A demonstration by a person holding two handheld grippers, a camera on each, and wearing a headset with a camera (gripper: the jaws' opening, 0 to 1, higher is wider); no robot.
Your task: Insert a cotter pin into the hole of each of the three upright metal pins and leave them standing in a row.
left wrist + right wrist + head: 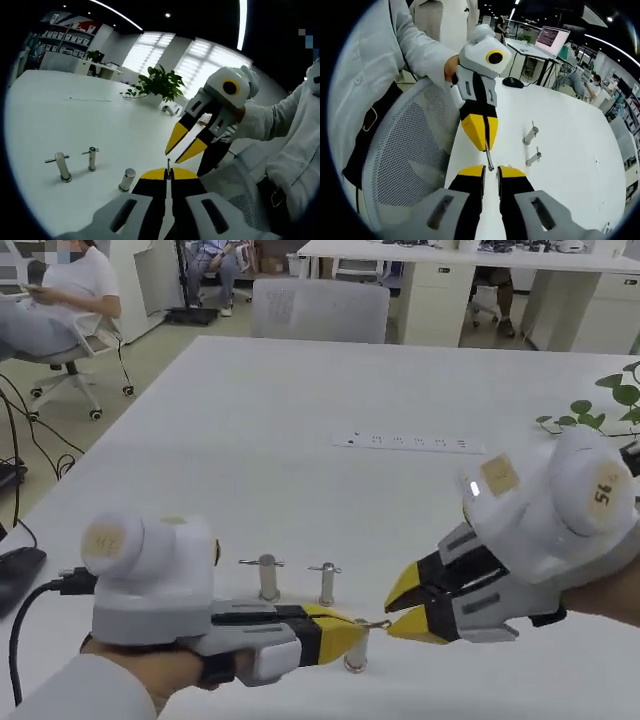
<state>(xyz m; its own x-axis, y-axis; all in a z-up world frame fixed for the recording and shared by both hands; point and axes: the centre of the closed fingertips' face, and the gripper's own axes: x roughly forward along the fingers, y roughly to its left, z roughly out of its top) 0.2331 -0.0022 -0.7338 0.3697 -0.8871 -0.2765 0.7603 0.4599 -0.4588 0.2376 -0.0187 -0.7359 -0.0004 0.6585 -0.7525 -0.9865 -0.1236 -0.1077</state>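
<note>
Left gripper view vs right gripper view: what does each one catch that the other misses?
Left gripper view: the bare third pin, and the right claw head-on, open.
Right gripper view: the left claw head-on, and a laptop on a far desk.
Both: the cotter pin pinched in the left claw, two fitted pins, and the white table.

Left gripper (169, 173) pinching cotter pin (169, 164), right gripper (172, 156) jaws apart just beyond, bare metal pin (127, 180) nearby
</note>
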